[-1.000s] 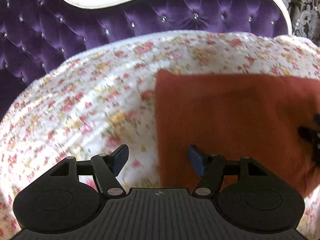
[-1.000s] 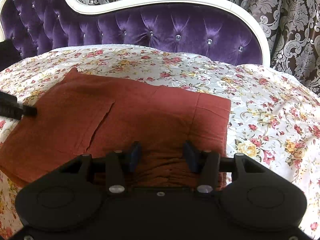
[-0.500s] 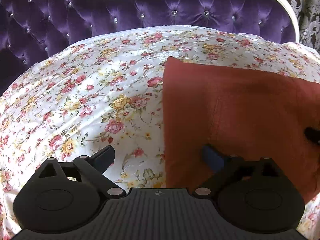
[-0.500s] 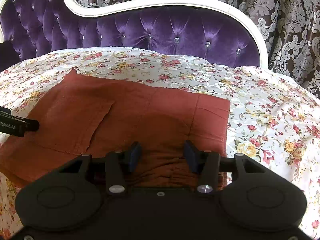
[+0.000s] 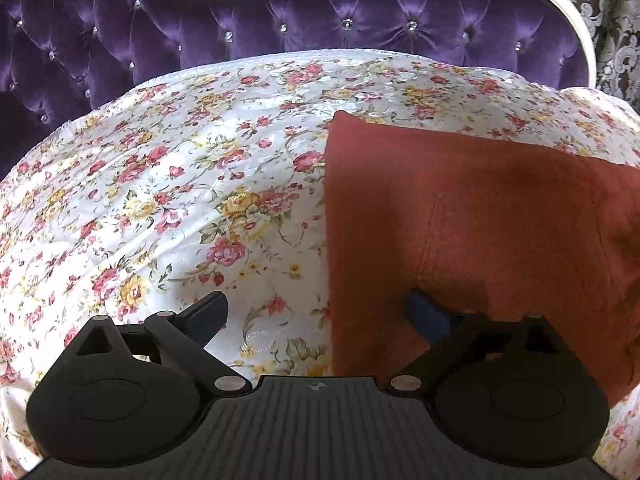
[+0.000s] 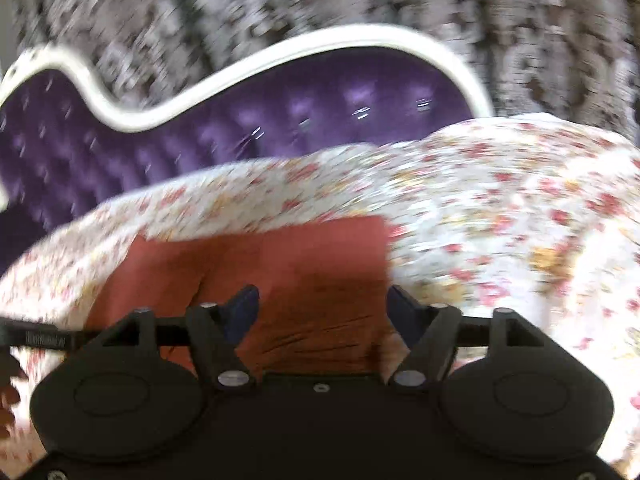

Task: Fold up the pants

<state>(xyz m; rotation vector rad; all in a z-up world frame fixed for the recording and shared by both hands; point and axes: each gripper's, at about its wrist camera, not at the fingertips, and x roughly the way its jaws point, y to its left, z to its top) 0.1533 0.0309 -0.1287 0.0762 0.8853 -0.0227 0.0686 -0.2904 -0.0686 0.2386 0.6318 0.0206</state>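
Rust-red pants [image 5: 480, 232] lie folded into a flat rectangle on the floral bedspread [image 5: 180, 200]. My left gripper [image 5: 316, 312] is open wide and empty, straddling the pants' left edge; its right finger [image 5: 424, 312] is over the cloth, its left finger [image 5: 208, 312] over the bedspread. In the blurred right wrist view the pants [image 6: 304, 264] lie just ahead of my right gripper [image 6: 324, 308], which is open and empty above their near edge. The left gripper's finger [image 6: 36, 336] shows at the left edge there.
A purple tufted headboard [image 5: 280, 24] with a white frame stands behind the bed, also in the right wrist view [image 6: 240, 120]. Patterned curtains [image 6: 360, 8] hang behind it. Bedspread [image 6: 520, 208] extends to the right of the pants.
My left gripper opened wide and stayed at the pants' left edge. My right gripper opened and is moving fast, pulling back and tilting up; its view is now blurred.
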